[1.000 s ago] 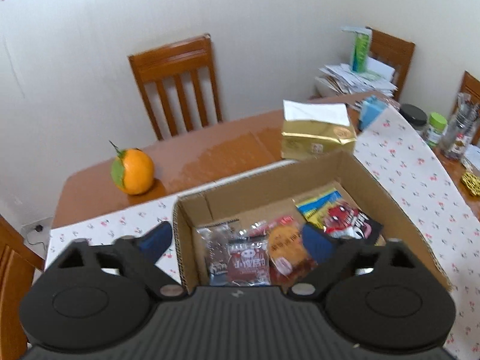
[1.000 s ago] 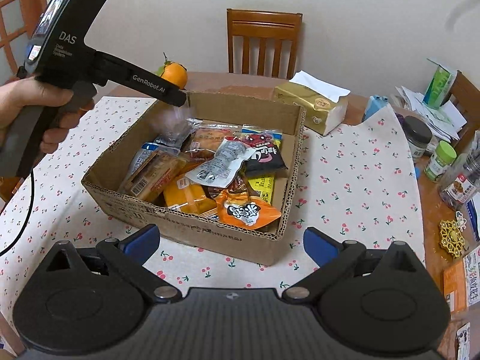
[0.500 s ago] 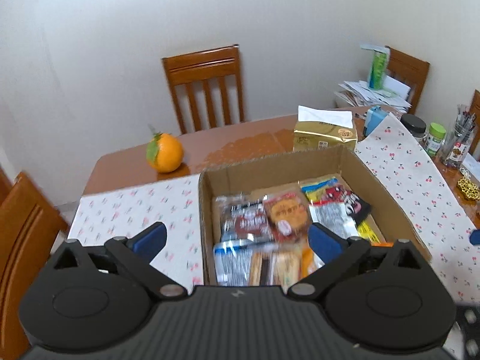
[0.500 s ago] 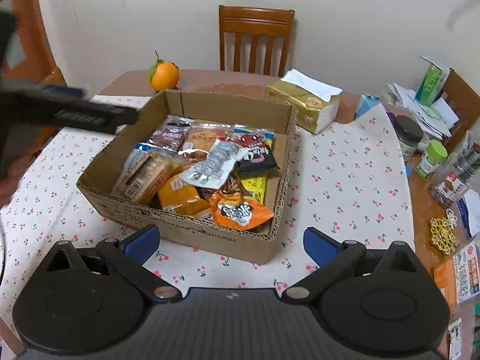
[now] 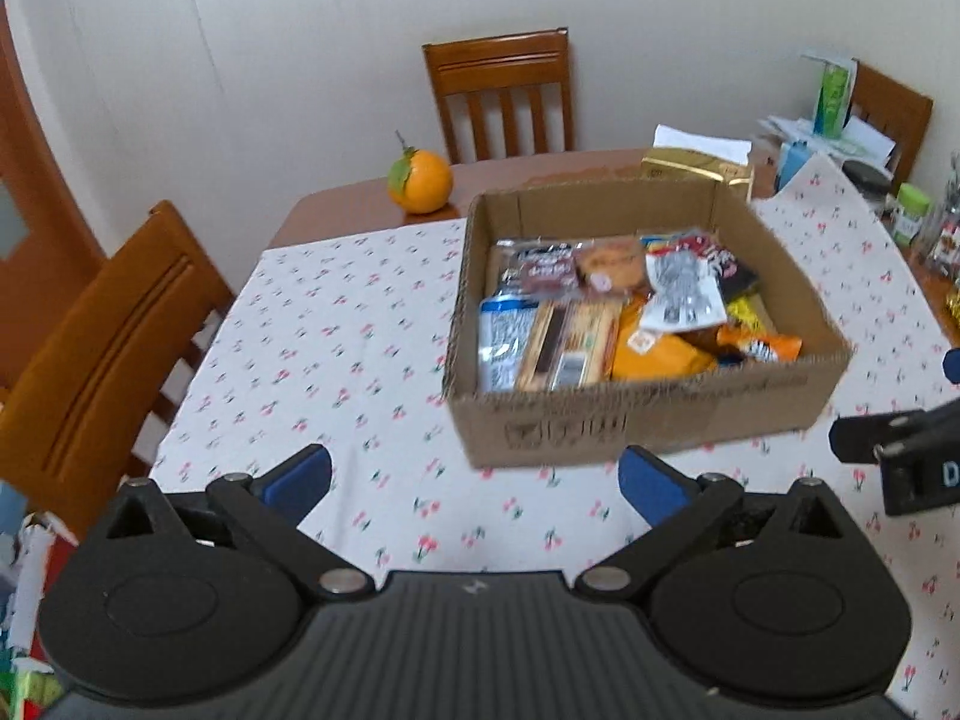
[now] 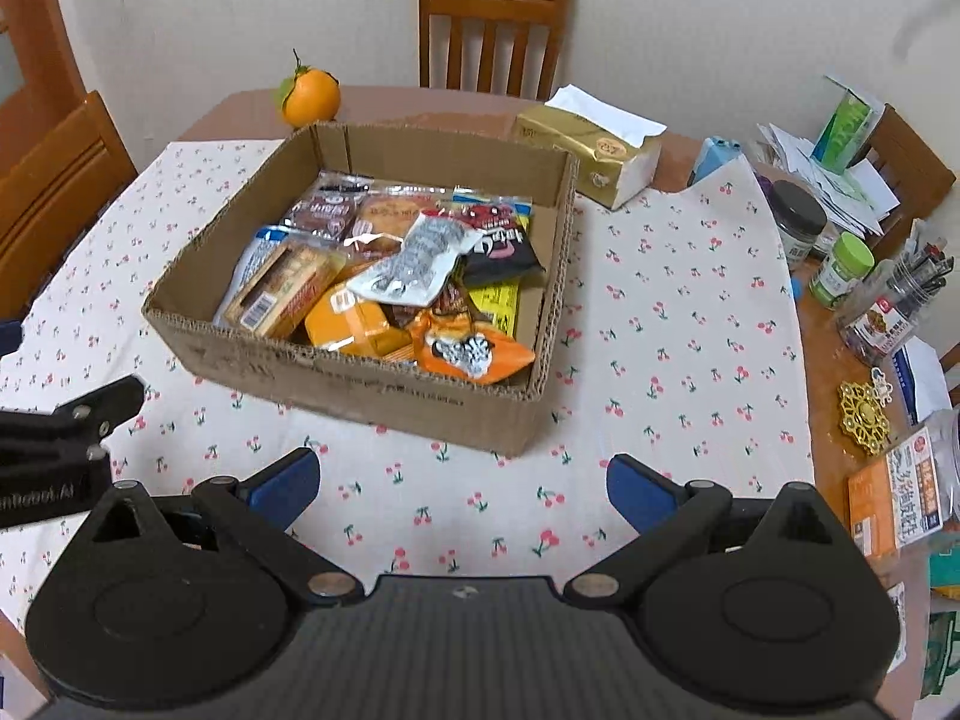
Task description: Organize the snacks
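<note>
An open cardboard box (image 5: 648,420) (image 6: 372,381) sits on the cherry-print tablecloth (image 5: 336,348) and holds several snack packets: a silver-white one (image 6: 414,267) on top, an orange pack (image 6: 474,351) at the near right corner, a brown-striped one (image 5: 570,342). My left gripper (image 5: 474,480) hangs open over bare cloth, in front of the box, nothing between its blue pads. My right gripper (image 6: 462,483) is open too, empty, just short of the box's near wall. Each view catches the other gripper's body at its edge.
An orange (image 6: 309,96) and a gold tissue pack (image 6: 591,150) lie beyond the box. Jars, bottles and papers (image 6: 852,264) crowd the right edge of the table. Wooden chairs stand at the far side (image 6: 495,24) and at the left (image 5: 108,348).
My left gripper has drawn back from above the box to the cloth in front of it. The packets that lay between its pads now sit in the box. The right gripper has barely moved.
</note>
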The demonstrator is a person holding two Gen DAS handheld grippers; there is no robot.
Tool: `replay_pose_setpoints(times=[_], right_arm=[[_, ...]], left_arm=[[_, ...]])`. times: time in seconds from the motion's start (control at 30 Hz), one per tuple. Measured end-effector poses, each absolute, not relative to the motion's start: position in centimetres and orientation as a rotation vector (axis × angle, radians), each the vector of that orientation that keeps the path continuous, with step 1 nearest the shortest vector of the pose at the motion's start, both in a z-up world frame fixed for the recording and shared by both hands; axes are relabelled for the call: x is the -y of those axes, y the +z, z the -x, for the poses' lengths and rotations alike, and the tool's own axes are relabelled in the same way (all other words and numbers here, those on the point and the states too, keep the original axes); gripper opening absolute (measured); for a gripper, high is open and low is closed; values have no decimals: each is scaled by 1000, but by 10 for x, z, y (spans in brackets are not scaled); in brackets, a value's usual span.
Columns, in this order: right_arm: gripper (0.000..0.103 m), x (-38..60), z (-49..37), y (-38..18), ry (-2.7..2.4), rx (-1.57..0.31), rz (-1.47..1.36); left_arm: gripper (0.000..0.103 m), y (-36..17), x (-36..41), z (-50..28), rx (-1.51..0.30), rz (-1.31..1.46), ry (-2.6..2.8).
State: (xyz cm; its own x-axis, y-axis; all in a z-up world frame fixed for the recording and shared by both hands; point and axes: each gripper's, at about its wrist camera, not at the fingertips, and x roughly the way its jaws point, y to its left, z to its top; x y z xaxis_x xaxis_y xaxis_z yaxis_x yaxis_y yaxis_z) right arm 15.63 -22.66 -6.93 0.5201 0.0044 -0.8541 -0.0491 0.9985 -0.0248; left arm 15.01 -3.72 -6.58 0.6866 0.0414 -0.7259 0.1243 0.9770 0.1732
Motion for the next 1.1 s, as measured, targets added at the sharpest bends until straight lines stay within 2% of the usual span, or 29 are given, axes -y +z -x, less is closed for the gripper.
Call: replay_pose_setpoints(times=[0.4, 0.83, 1.1], right_arm=[[103, 214, -130, -48, -42, -1046, 14], [103, 182, -112, 18, -211, -887, -19], [103, 172, -109, 29, -198, -856, -18]], left_arm=[[102, -28, 19, -129, -826, -133, -62], [102, 14, 0, -138, -769, -162, -153], [102, 21, -4, -135, -766, -139, -138]])
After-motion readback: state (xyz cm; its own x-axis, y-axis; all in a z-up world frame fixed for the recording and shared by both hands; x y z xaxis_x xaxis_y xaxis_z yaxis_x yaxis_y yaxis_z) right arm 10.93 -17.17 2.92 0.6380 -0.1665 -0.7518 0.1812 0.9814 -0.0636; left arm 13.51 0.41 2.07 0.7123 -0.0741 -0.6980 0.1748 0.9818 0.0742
